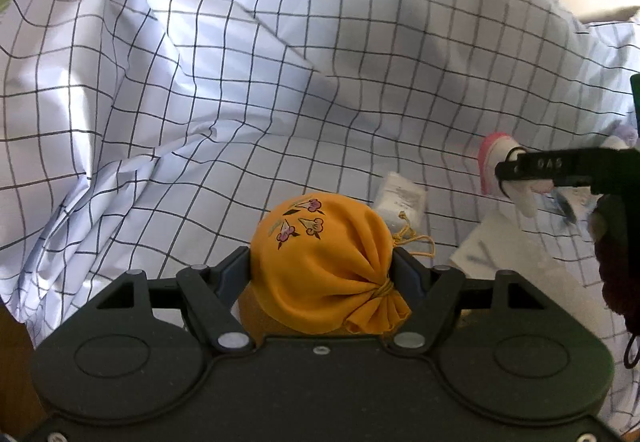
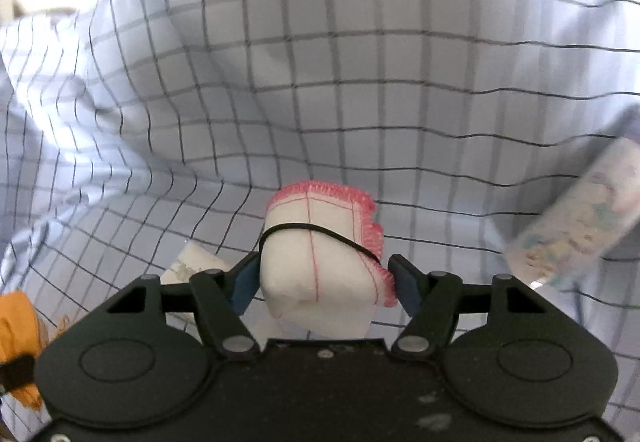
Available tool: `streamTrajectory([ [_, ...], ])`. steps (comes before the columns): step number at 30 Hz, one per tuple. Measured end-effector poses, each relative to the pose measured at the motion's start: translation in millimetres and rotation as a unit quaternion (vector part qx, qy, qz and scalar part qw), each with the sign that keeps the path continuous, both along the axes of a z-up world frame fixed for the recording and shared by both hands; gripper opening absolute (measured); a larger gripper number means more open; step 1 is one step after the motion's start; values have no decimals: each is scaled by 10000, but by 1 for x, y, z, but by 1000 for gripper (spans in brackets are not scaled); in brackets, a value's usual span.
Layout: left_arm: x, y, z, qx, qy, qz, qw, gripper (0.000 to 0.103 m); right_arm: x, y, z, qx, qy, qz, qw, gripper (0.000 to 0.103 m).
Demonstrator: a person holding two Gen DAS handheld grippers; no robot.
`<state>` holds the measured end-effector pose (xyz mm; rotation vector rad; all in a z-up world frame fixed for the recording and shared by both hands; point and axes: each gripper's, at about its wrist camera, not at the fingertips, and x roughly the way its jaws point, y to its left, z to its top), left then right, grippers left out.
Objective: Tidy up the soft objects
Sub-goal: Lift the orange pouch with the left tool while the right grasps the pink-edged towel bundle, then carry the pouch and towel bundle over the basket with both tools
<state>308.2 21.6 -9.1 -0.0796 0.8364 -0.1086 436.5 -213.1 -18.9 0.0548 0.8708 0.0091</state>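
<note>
An orange drawstring pouch [image 1: 328, 270] with small flower prints sits between the pads of my left gripper [image 1: 322, 256], which is shut on it just above the bedding. My right gripper [image 2: 323, 266] is shut on a rolled white cloth [image 2: 320, 242] that has pink stitched edging and a black elastic band around it. In the left wrist view that cloth roll [image 1: 490, 162] shows at the right, with one black finger [image 1: 536, 164] of the right gripper across it. The orange pouch [image 2: 16, 326] appears at the lower left edge of the right wrist view.
A crumpled white sheet with a black grid [image 1: 240, 82] covers the whole surface. On it lie a small white packet [image 1: 400, 198], a flat white paper [image 1: 504, 246] and a patterned soft pack [image 2: 580, 226]. A dark red fuzzy thing [image 1: 616, 274] hangs at the right edge.
</note>
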Motion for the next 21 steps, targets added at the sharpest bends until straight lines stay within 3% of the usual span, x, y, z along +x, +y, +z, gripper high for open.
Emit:
streamTrajectory([
  [8,-44,-10,22,-77,-86,-218,9997,70,-73,-17,42,192,-423,-154,9988,68],
  [21,-141,-19,40,-300,-27,-551,9980,70,-249,-12,84,796,-1107,-230,9904,68],
])
